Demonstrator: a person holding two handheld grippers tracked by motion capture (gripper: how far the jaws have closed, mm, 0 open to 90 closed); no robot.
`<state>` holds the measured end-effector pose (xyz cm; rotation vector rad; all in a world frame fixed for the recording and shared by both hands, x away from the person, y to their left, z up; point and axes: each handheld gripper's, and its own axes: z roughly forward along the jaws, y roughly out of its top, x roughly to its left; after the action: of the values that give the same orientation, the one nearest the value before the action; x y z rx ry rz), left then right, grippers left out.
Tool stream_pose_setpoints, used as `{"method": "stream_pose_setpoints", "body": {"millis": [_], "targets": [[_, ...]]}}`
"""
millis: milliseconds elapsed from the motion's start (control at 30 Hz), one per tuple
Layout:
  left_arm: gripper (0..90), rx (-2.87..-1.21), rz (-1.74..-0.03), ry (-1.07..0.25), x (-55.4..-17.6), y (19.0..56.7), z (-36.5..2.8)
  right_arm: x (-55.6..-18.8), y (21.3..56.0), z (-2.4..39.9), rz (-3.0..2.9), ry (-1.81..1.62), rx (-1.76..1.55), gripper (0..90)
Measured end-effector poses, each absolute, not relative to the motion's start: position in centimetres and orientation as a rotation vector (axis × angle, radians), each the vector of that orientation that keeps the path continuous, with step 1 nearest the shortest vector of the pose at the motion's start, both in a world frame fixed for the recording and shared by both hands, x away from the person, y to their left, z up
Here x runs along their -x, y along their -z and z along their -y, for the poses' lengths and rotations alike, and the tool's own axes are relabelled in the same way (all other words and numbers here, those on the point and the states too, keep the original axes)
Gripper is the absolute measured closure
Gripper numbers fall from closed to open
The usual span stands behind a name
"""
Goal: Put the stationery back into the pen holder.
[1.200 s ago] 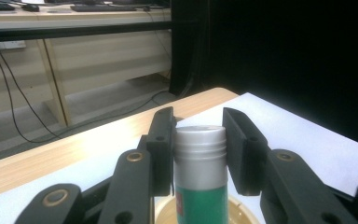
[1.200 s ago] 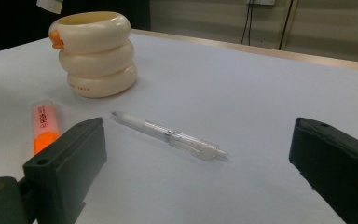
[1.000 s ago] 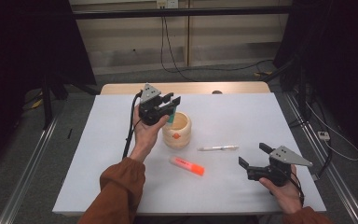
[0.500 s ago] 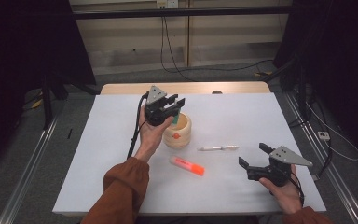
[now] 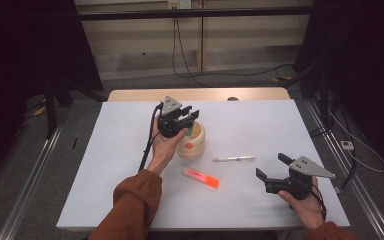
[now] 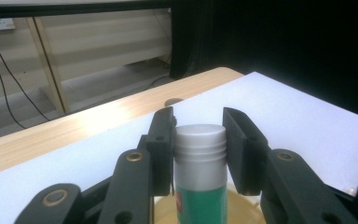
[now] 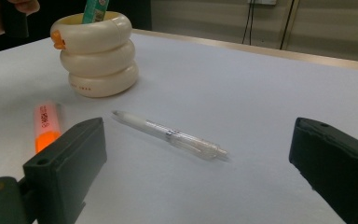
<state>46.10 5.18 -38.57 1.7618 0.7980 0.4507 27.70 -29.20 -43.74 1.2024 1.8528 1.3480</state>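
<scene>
1. Left gripper [image 5: 187, 116], frame centre, grips the green tube with a grey ribbed cap [image 6: 200, 172] inside the cream ringed holder [image 5: 192, 142].
2. Right gripper [image 5: 272, 166], lower right, spread wide, empty.

Glossy cream plastic ringed holder [image 7: 98, 53]; green marker [image 6: 201, 186] with ribbed, matt grey plastic cap; clear plastic pen [image 7: 170, 135]; matt black plastic fingers [image 6: 161, 144]; smooth white worktop [image 5: 260, 125] with bare wood edge.
</scene>
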Motion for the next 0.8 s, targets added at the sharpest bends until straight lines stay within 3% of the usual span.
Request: {"method": "stream_pose_setpoints", "body": {"millis": [800], "targets": [[65.5,-1.835,-0.796,-0.422,-45.3,40.3,-5.4,-27.8,43.8,29.1,-1.854,-1.344,-1.203,3.5]]}}
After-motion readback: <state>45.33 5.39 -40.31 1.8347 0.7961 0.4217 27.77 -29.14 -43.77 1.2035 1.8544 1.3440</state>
